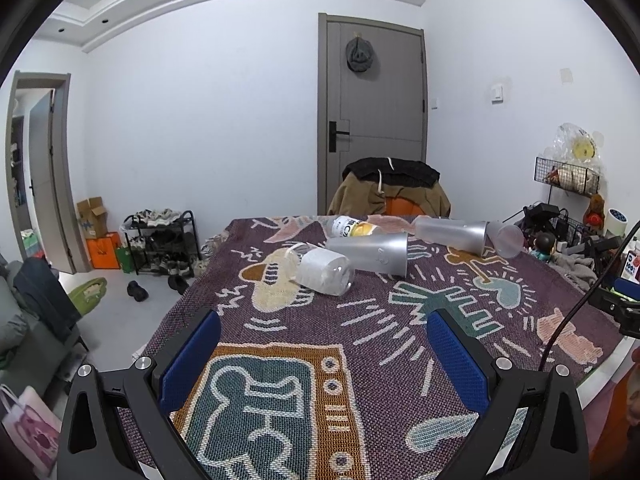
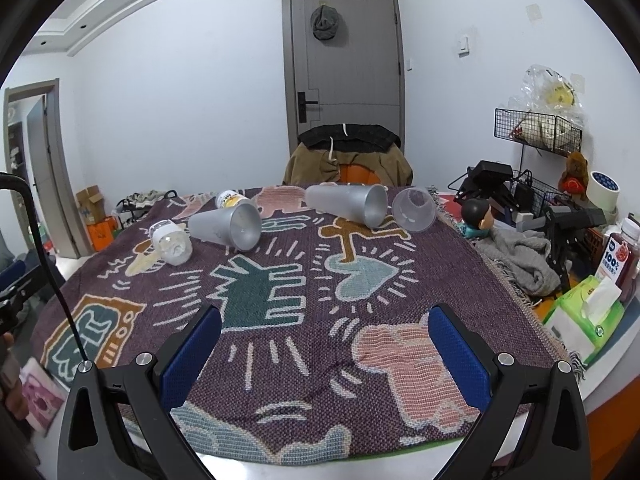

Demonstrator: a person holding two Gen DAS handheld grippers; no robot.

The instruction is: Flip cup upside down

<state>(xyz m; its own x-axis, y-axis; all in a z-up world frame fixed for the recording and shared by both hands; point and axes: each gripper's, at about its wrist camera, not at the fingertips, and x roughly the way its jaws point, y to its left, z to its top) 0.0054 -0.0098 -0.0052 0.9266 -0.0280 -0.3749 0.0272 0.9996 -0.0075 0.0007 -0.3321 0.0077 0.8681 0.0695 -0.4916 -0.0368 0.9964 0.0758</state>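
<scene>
- While both grippers hovered over the near end of the tabletop (image 2: 404,450), I logged the left gripper (image 1: 323,342) with jaws spread wide and nothing between them; the right gripper (image 2: 324,336) was in the same condition.
- I located the task items at the far end of the patterned cloth (image 2: 280,320), all lying on their sides: a grey cup (image 2: 226,226) left of centre, a second grey cup (image 2: 346,204) right of centre, and a clear cup (image 2: 414,210) just beside the second one, possibly touching it.
- I also noted a white-labelled jar (image 2: 172,244) on its side near the first grey cup, and a yellow-labelled bottle (image 2: 230,199) lying behind it.
- Risk, as I judged it: a cup on its side is tapered and free to roll, so a jaw contacting one wall first could push it away in an arc instead of capturing it.
- Risk: the two right-hand cups lay close together, so closing on one could knock the other toward the cloth's fringe and the clutter (image 2: 516,260) beyond it.
- Risk: the thin plastic walls looked flexible, so I judged that an over-tight closure could deform a cup or squeeze it out of the jaws.
- Risk: the woven cloth could snag a rim during the flip, leaving the cup tilted.
</scene>
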